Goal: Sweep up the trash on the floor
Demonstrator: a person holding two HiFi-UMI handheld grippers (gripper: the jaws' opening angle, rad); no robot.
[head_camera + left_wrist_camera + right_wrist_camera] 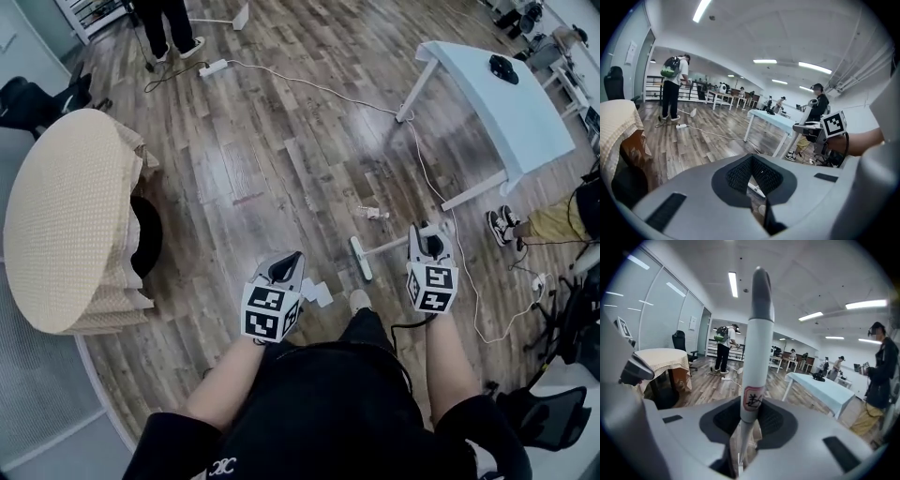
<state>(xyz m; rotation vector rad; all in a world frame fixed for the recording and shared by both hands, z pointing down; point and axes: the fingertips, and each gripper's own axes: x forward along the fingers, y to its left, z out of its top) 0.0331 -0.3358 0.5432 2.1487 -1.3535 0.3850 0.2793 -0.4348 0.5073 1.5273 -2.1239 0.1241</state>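
A white broom handle point(757, 333) with a red-marked label stands upright between the jaws of my right gripper point(750, 427), which is shut on it. In the head view the right gripper point(431, 234) holds that handle point(394, 246) above the broom head point(361, 258), which rests on the wooden floor. A small piece of trash point(373, 213) lies just beyond the head. My left gripper point(284, 267) hangs to the left with white pieces point(316, 292) below it. Its pads meet point(752, 176) and a thin dark handle point(771, 220) runs down from them.
A round table with a beige cloth point(66, 216) stands at the left. A white desk point(506, 103) is at the back right, with cables point(309, 86) trailing over the floor. A seated person's shoes point(502, 225) and an office chair point(553, 412) are at the right.
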